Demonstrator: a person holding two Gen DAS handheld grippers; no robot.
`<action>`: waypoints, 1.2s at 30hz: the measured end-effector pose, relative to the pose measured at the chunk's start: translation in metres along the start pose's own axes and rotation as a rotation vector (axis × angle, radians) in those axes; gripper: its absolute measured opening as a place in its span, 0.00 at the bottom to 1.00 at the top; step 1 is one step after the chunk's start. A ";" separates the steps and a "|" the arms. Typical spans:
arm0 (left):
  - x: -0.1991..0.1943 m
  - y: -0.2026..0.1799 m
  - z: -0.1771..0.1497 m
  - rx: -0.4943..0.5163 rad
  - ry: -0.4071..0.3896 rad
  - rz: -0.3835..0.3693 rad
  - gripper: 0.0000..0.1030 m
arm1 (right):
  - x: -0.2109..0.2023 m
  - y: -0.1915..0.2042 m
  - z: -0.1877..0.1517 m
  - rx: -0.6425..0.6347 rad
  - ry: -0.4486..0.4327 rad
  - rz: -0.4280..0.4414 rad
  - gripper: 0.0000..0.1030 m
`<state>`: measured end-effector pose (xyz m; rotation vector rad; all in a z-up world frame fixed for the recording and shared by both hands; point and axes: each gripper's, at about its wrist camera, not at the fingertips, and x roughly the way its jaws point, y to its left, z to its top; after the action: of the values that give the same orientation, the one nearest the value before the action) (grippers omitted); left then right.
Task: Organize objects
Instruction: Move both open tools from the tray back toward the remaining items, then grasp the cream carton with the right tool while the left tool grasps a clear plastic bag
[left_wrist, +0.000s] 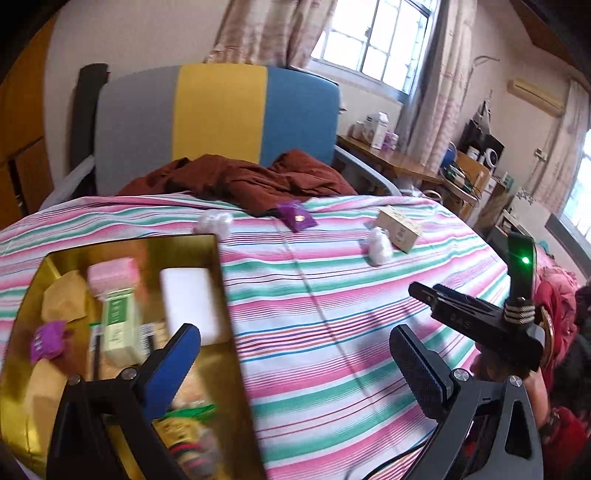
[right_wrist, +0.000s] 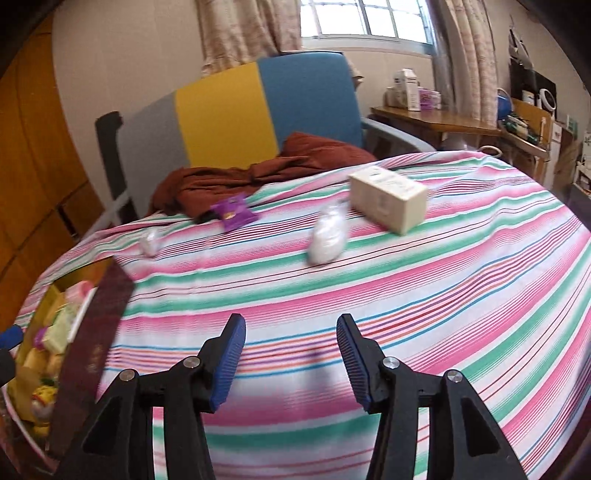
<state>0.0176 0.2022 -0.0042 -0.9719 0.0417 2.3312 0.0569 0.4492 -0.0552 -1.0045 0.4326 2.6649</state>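
A gold-lined box (left_wrist: 221, 295) with a dark red outside (right_wrist: 96, 332) sits at the left on the striped bedcover and holds several small packets. My left gripper (left_wrist: 295, 354) is open and empty, its left finger over the box. My right gripper (right_wrist: 291, 350) is open and empty above the cover; it also shows in the left wrist view (left_wrist: 476, 314). Loose on the cover lie a cream carton (right_wrist: 388, 199) (left_wrist: 400, 227), a white pouch (right_wrist: 328, 236) (left_wrist: 378, 245), a purple packet (right_wrist: 232, 214) (left_wrist: 295, 216) and a second white pouch (right_wrist: 151, 242) (left_wrist: 214, 221).
A brown cloth (left_wrist: 236, 181) (right_wrist: 258, 170) lies at the far edge of the striped cover (right_wrist: 443, 295). Behind it stands a grey, yellow and blue chair (left_wrist: 218, 114). A wooden desk (right_wrist: 436, 118) with boxes is at the right.
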 end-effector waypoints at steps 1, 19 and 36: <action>0.005 -0.005 0.002 0.008 0.007 -0.005 1.00 | 0.002 -0.004 0.001 0.000 -0.001 -0.008 0.53; 0.092 -0.067 0.008 0.009 0.164 -0.090 1.00 | 0.064 -0.112 0.082 -0.016 -0.029 -0.031 0.82; 0.145 -0.073 0.052 0.027 0.144 -0.042 1.00 | 0.149 -0.127 0.122 -0.090 0.086 0.049 0.53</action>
<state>-0.0547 0.3502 -0.0467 -1.1145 0.1091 2.2141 -0.0812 0.6305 -0.0910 -1.1531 0.3620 2.7134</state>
